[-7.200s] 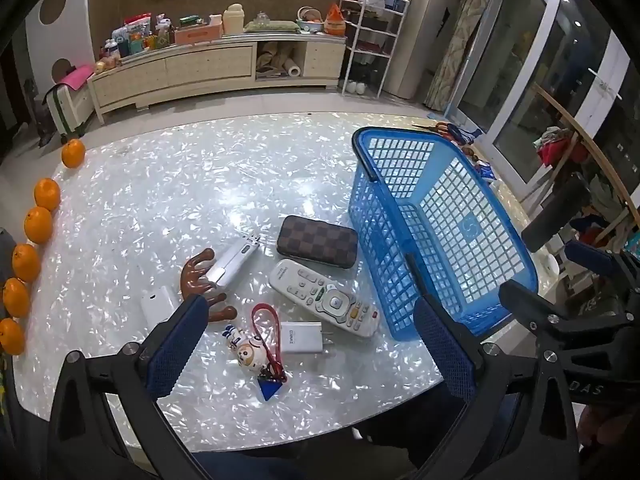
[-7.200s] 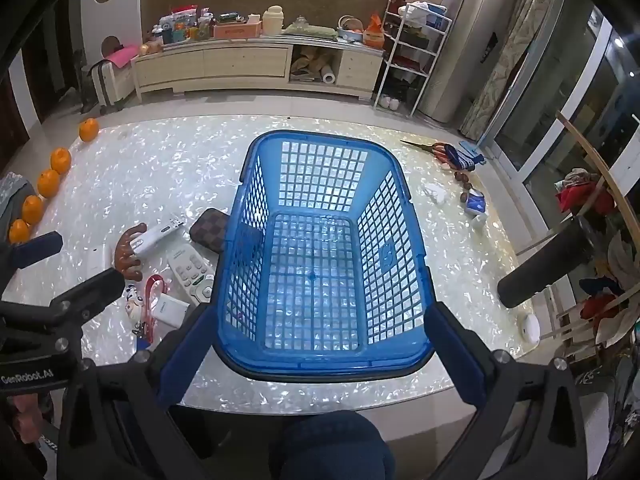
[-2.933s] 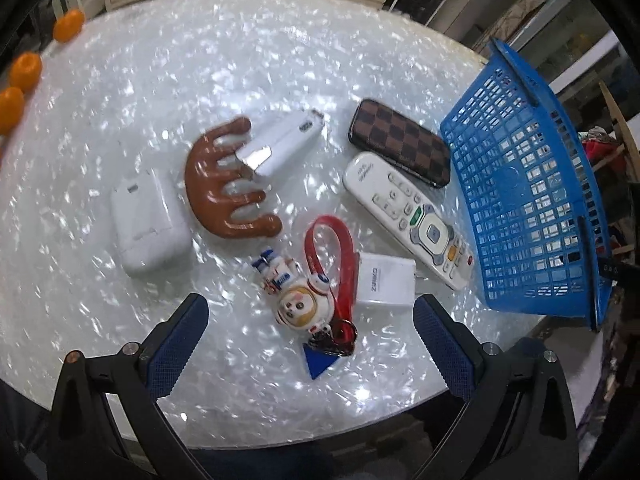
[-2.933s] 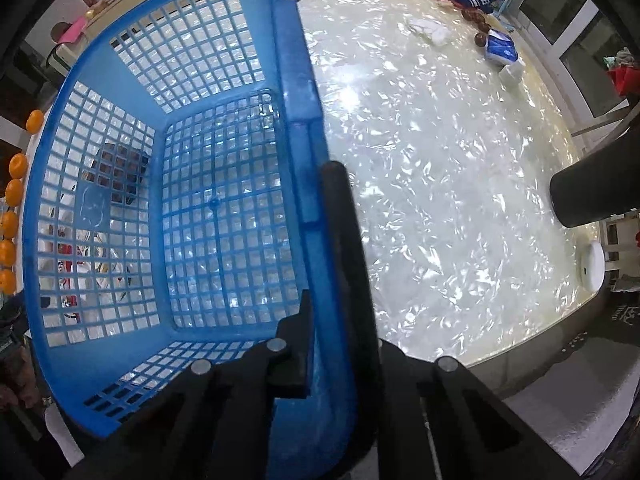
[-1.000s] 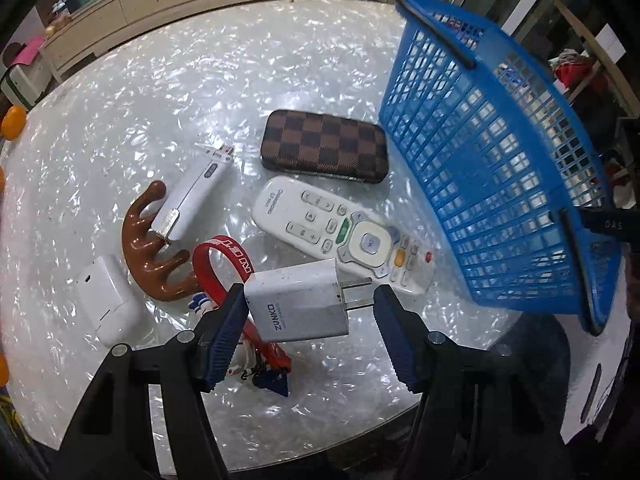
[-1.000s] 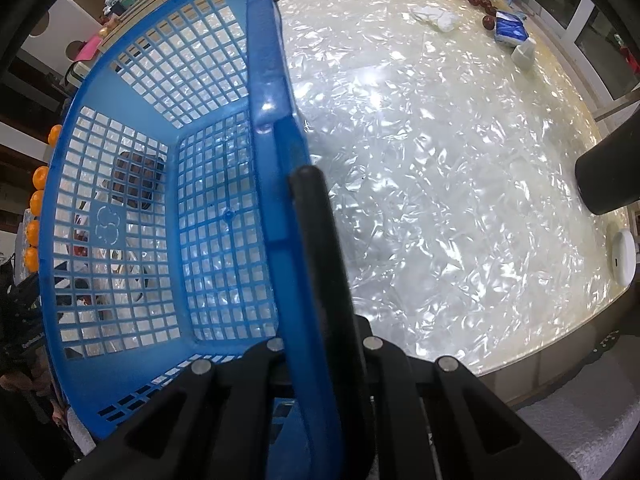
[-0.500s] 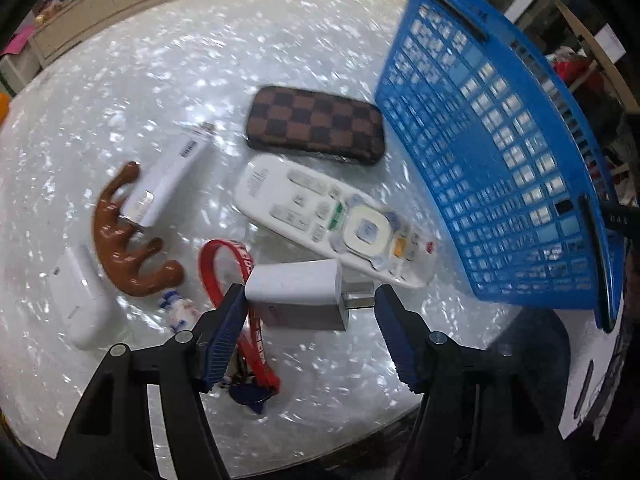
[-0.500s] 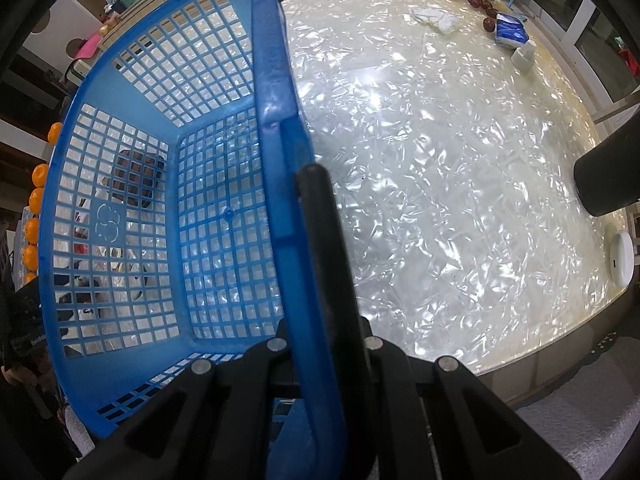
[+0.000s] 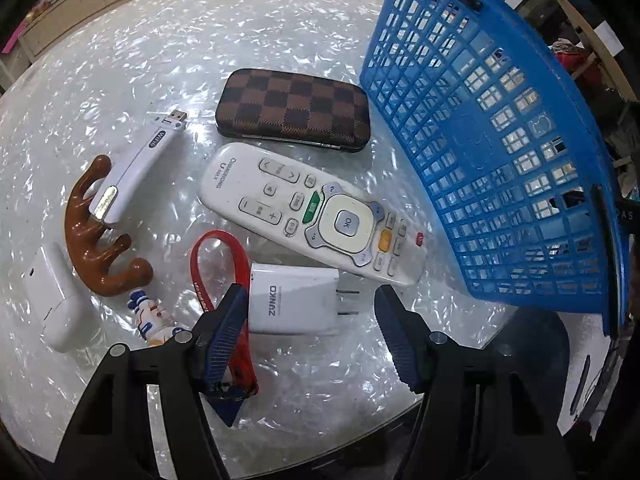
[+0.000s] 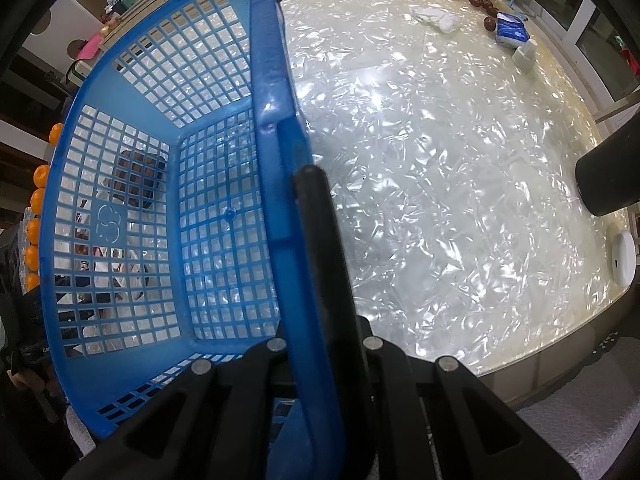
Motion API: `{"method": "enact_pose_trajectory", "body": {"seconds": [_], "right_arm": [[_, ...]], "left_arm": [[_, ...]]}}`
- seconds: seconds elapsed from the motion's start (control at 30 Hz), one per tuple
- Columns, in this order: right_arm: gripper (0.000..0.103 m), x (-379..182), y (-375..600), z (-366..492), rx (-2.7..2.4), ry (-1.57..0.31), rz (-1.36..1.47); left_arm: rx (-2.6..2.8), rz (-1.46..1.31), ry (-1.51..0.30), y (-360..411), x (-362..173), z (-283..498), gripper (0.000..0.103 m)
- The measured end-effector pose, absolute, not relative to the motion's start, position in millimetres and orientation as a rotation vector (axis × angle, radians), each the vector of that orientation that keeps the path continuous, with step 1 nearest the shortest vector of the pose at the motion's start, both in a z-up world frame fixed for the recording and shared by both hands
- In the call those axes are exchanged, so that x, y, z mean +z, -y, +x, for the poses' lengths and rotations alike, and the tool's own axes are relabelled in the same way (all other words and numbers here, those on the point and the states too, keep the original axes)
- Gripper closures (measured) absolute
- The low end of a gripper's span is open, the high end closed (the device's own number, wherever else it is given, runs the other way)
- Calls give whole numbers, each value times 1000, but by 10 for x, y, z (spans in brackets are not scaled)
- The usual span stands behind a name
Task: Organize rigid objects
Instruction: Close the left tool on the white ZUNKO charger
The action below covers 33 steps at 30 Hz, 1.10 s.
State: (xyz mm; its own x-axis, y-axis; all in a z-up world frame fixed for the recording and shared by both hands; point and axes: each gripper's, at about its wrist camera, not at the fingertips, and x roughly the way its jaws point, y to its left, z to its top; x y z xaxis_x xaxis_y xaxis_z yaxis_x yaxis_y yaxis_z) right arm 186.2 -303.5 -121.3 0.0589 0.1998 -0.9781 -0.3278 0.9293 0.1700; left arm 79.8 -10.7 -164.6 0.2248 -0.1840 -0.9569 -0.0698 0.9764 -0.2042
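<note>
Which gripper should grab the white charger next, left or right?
Left. The left gripper is open and straddles the white charger. The right gripper is shut on the blue basket rim, so it's occupied.

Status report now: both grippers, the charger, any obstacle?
Left gripper open, jaws either side of white charger on table, not gripping. Right gripper shut on blue basket rim. Red strap beside left jaw.

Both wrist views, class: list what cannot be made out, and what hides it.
- Left wrist: the toy figure, partly behind the left gripper; its head is hidden.
- Left wrist: the basket interior; only the wall's outside shows.
- Right wrist: objects beyond the basket, broken up by mesh.
</note>
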Motion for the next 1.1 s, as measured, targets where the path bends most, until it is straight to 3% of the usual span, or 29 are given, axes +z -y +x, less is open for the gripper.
{"method": "enact_pose_trajectory", "body": {"seconds": [0.7,0.97,1.0,1.1], "right_arm": [[95,-1214,3014,1854,399,-1461,-104],[95,-1218,3003,1856,398,-1462,-104],[95,-1217,3003,1857,398,-1462,-104],[95,-1218,3006,1858,398,-1462,-105]], "left_arm": [[-129,-223,-1382,397,-1713,815,33],[-103,-227,-1378,505,-1732,803,41],[-98,-228,-1372,497,-1714,794,51],[-70,-250,-1382,370,-1708,825,52]]}}
